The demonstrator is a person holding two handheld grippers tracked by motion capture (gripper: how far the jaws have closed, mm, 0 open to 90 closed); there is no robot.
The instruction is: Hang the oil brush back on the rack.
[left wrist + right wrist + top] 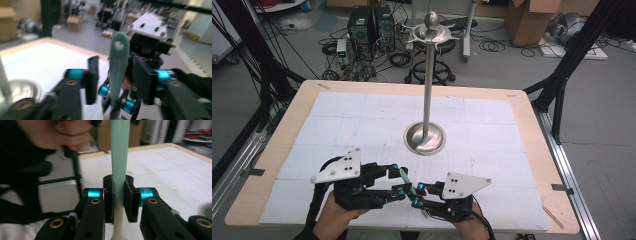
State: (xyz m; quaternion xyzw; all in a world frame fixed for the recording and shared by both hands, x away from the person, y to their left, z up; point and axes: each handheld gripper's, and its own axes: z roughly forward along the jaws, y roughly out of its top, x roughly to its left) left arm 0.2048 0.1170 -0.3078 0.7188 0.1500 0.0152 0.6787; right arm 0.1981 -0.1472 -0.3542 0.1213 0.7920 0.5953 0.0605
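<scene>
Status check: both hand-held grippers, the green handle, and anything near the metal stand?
Right hand-held gripper shut on green-handled utensil. Left hand-held gripper open around its handle, not clamped. Metal stand upright mid-table, apart from both.

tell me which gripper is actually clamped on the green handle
The right gripper: its jaws press both sides of the green handle. The left gripper stands open around it.

The high view is looking forward and down over the whole worktop (522, 150) from above the person's side. Each gripper view is riding close behind its own tongs, facing the other; both are sharing the green handle (118, 72).
</scene>
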